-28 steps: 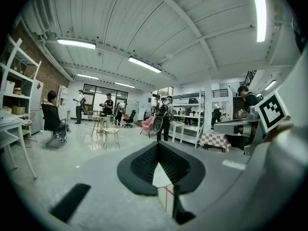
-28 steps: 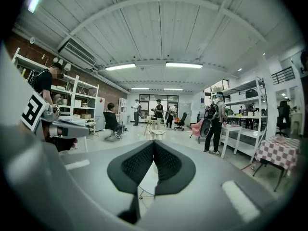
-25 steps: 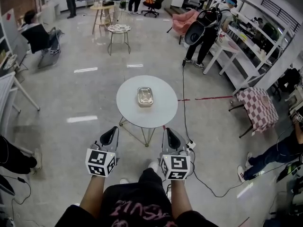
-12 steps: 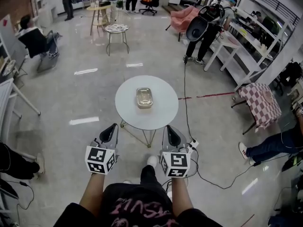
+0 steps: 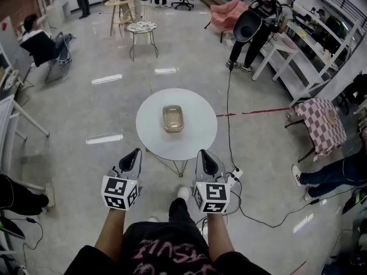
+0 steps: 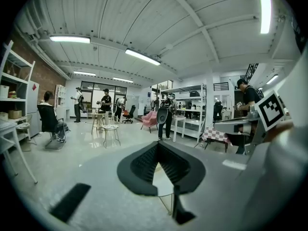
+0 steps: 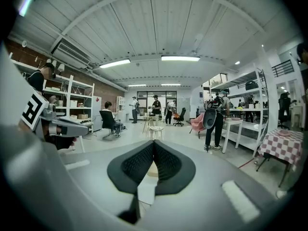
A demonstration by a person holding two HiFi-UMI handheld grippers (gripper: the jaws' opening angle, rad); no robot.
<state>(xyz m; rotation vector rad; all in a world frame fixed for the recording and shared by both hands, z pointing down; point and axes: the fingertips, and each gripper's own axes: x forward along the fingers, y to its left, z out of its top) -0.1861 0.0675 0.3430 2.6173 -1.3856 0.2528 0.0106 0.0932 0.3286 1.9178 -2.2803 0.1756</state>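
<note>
I hold the left gripper (image 5: 136,152) and the right gripper (image 5: 202,152) side by side close in, each with its jaws pressed together at the tips and nothing between them. At 12 o'clock, well apart from both, stands the round white table (image 5: 194,125) with a rectangular metal tin (image 5: 172,118) lying near its middle. Farther off at 1 o'clock a person with a backpack (image 5: 250,26) stands by a white bench.

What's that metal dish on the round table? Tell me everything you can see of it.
The dish is a rectangular pan with rounded corners and a raised rim, seemingly metal. It lies flat near the middle of the round white table, its long sides running away from the camera. It looks empty, and only the table touches it.
</note>
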